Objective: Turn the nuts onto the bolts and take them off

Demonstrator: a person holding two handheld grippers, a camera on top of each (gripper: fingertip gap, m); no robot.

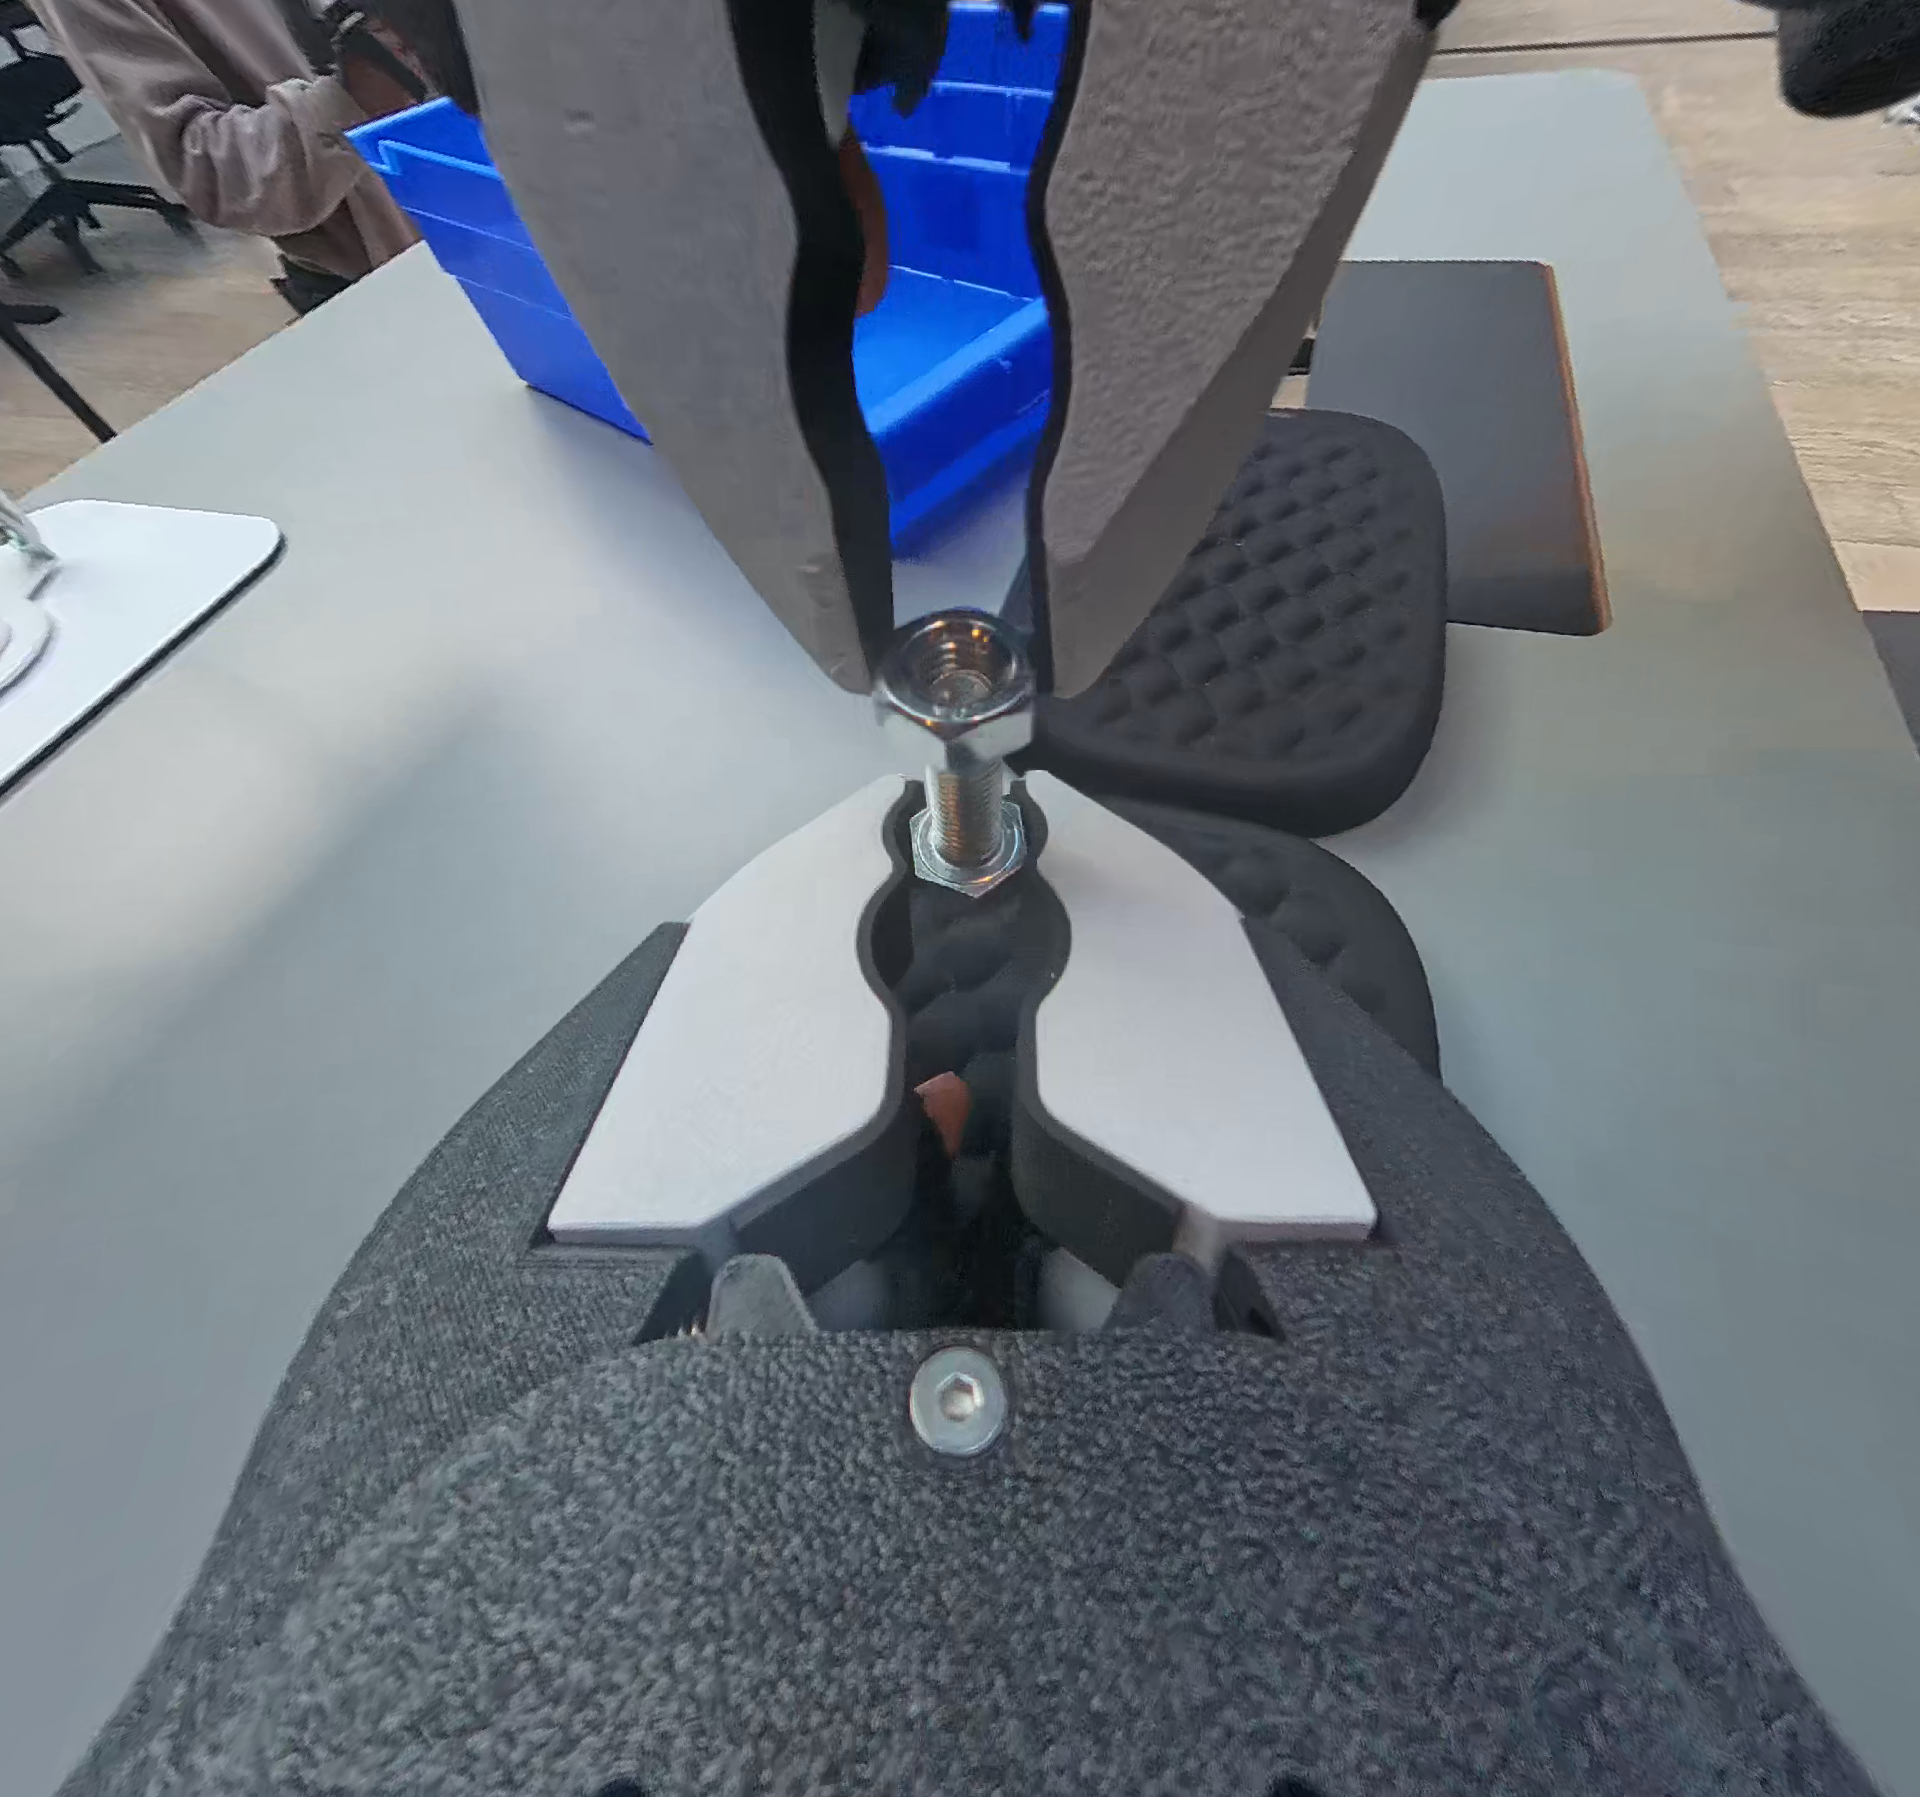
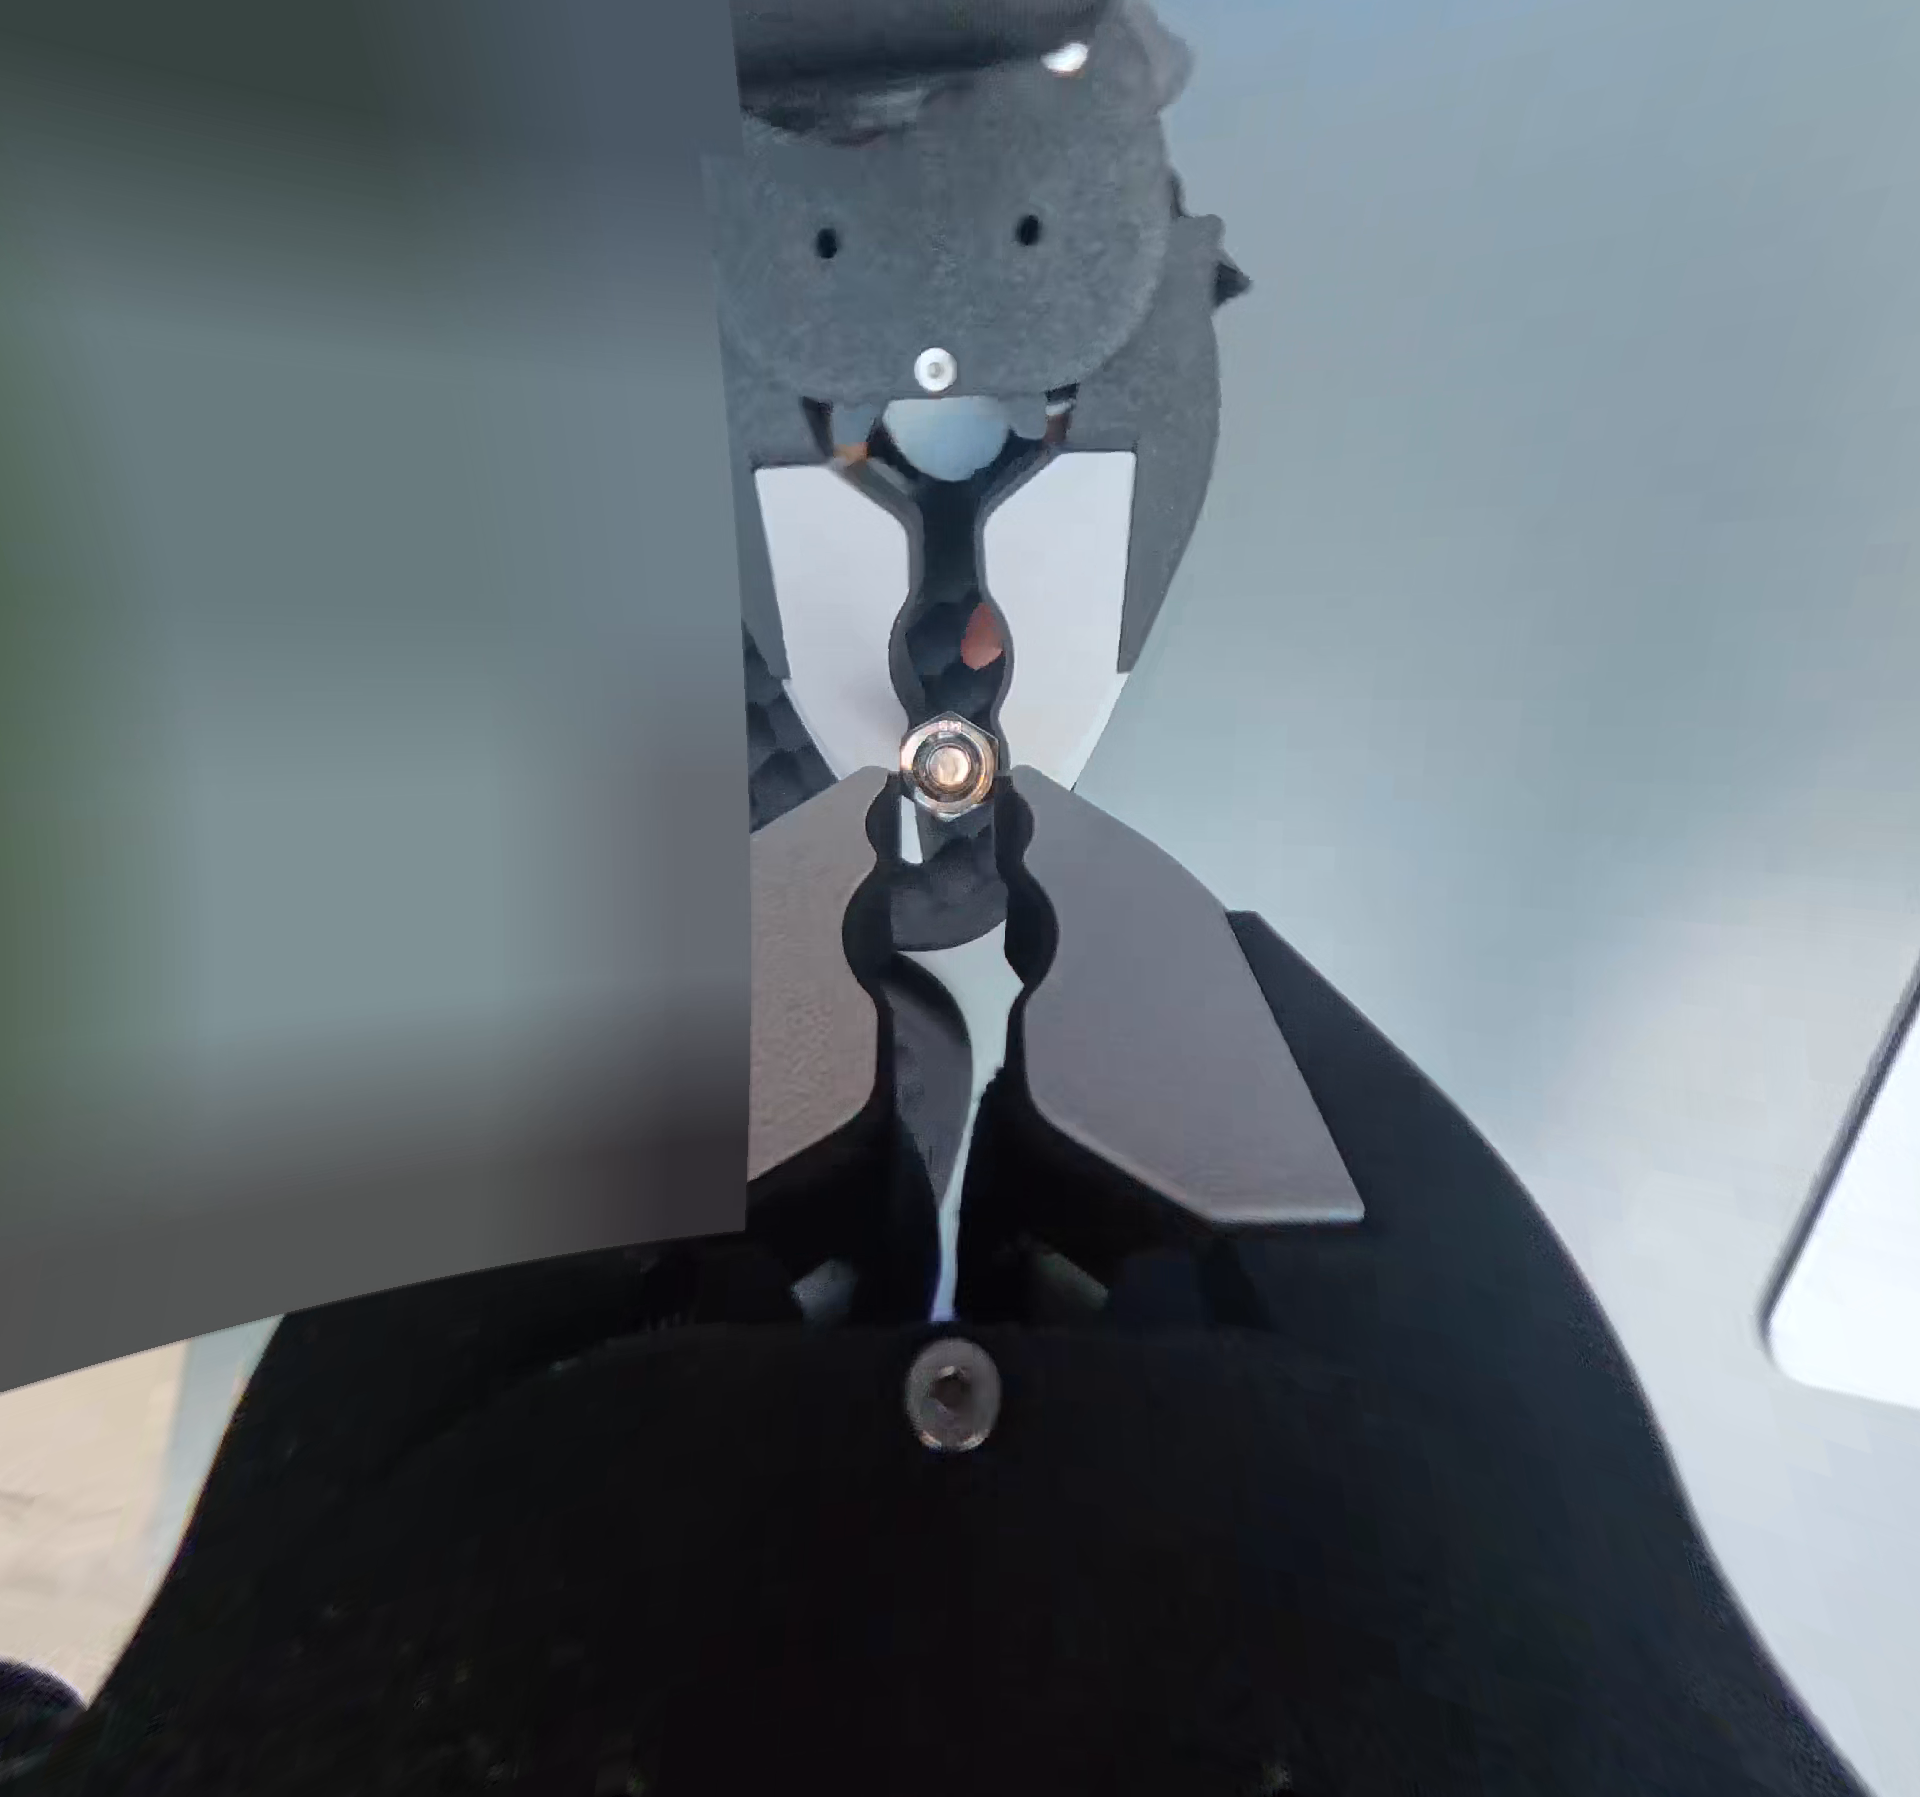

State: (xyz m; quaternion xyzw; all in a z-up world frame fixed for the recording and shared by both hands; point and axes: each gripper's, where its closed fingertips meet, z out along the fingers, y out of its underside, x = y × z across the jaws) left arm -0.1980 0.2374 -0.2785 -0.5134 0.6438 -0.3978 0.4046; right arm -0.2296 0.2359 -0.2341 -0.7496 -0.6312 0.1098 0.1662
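In the left wrist view my left gripper (image 1: 961, 802), with white fingers, is shut on the hex head end of a silver bolt (image 1: 961, 812). The threaded shaft stands up from the tips. My right gripper (image 1: 956, 677), with grey fingers, comes down from above and is shut on a silver hex nut (image 1: 956, 708) sitting on the bolt's tip. In the right wrist view I see the nut (image 2: 948, 771) end on between my right gripper (image 2: 948, 791) tips, with the left gripper (image 2: 948, 734) just beyond. Both hover above the grey table (image 1: 416, 708).
A blue plastic bin (image 1: 956, 313) stands behind the grippers. A black quilted pad (image 1: 1299, 625) lies to the right, with a dark mat (image 1: 1455, 417) behind it. A white flat base (image 1: 125, 594) is at the left edge. A person (image 1: 208, 85) stands beyond the table's back left. About 5 cm separates my left fingertips from my right.
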